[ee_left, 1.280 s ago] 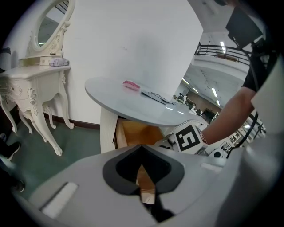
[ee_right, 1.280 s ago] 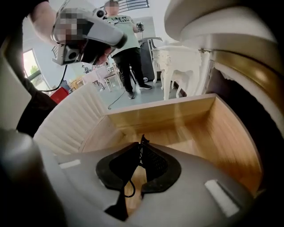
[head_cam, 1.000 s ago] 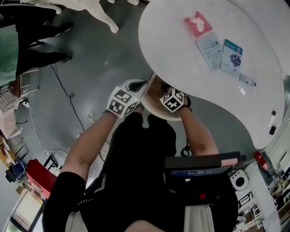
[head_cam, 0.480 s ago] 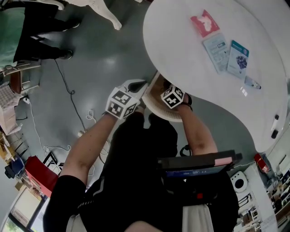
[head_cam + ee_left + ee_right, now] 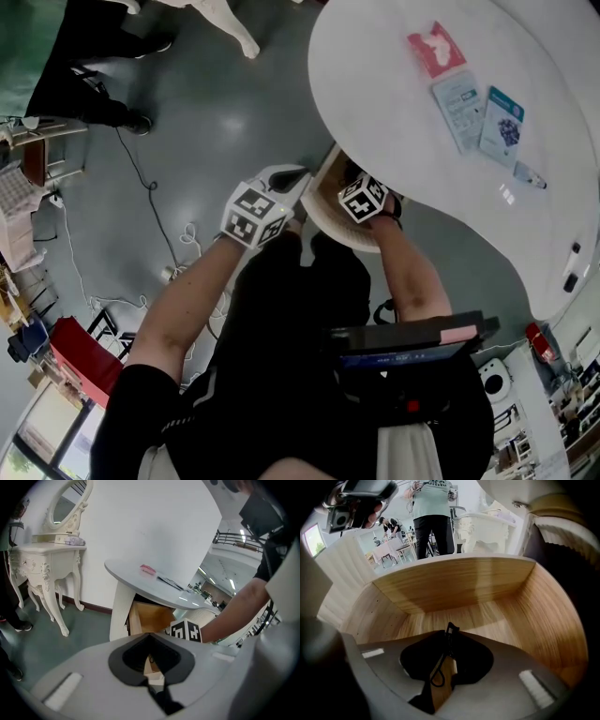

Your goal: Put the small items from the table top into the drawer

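The wooden drawer (image 5: 328,225) stands pulled out from under the white table (image 5: 394,131). My right gripper (image 5: 349,184) reaches into the drawer (image 5: 501,616). Its jaws are opening, and a small thin black thing with a wire loop (image 5: 439,670) stands loosely between them (image 5: 451,641). My left gripper (image 5: 292,178) hangs just left of the drawer (image 5: 150,616), its jaws (image 5: 151,656) a narrow slit apart and empty. On the table top lie a red packet (image 5: 436,49), a white-blue packet (image 5: 459,97), a blue packet (image 5: 503,114) and a pen-like thing (image 5: 528,174).
Two small dark items (image 5: 574,253) lie near the table's right edge. A white dressing table (image 5: 51,559) stands to the left against the wall. A cable (image 5: 141,178) trails over the grey floor. A person (image 5: 433,522) stands beyond the drawer.
The head view has drifted slightly, so the table sits a bit further right. Both grippers keep nearly the same places at the drawer.
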A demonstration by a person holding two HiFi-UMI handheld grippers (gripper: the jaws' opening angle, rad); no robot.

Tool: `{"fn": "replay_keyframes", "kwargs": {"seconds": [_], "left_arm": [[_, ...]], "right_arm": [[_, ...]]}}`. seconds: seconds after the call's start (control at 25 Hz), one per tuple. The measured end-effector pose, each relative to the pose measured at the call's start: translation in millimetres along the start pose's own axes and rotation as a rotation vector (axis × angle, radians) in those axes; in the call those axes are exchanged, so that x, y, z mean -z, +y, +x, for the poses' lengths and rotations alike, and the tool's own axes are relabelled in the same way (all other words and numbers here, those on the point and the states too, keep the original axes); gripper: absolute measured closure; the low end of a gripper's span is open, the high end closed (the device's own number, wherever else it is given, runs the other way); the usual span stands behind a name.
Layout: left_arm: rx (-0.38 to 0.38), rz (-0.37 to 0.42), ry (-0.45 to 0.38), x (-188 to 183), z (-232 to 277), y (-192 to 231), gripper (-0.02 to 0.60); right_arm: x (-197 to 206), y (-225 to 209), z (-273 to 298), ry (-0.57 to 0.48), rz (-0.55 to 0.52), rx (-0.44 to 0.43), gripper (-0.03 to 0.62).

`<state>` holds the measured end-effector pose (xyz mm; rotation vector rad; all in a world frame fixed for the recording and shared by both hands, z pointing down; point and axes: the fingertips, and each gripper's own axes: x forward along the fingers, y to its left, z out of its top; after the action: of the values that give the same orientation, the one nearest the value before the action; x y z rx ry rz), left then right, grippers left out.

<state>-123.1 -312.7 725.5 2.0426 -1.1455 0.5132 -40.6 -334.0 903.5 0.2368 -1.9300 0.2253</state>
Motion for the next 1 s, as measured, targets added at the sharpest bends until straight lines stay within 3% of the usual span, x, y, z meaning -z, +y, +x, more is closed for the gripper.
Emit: {"fn": "replay_keyframes", "kwargs": {"seconds": [0.12,0.48,0.64,0.76,1.0], "left_arm": [[-0.002,0.004,-0.001,1,-4,0,0.580],[-0.011,0.022,-0.024,-10,-19,-4,0.580],[-0.012,0.038,-0.032,-15,-27,-11,0.580],[-0.023,0.041,-0.041,-18,-34,-15,0.580],[-0.057,0.047,-0.092,-30,-53,-26,0.580]], "right_arm": [[-2,5,-1,-0.011,-0.001,-0.020,0.460],[-9,17,-25,-0.061,0.038,-0.026,0.448],[-17,24,-44,-0.100,0.011,-0.027,0.492],[-27,31,-61,-0.147,-0.027,-0.041,0.560],[-51,40,-105,-0.263,-0.112,-0.051,0.591]]}}
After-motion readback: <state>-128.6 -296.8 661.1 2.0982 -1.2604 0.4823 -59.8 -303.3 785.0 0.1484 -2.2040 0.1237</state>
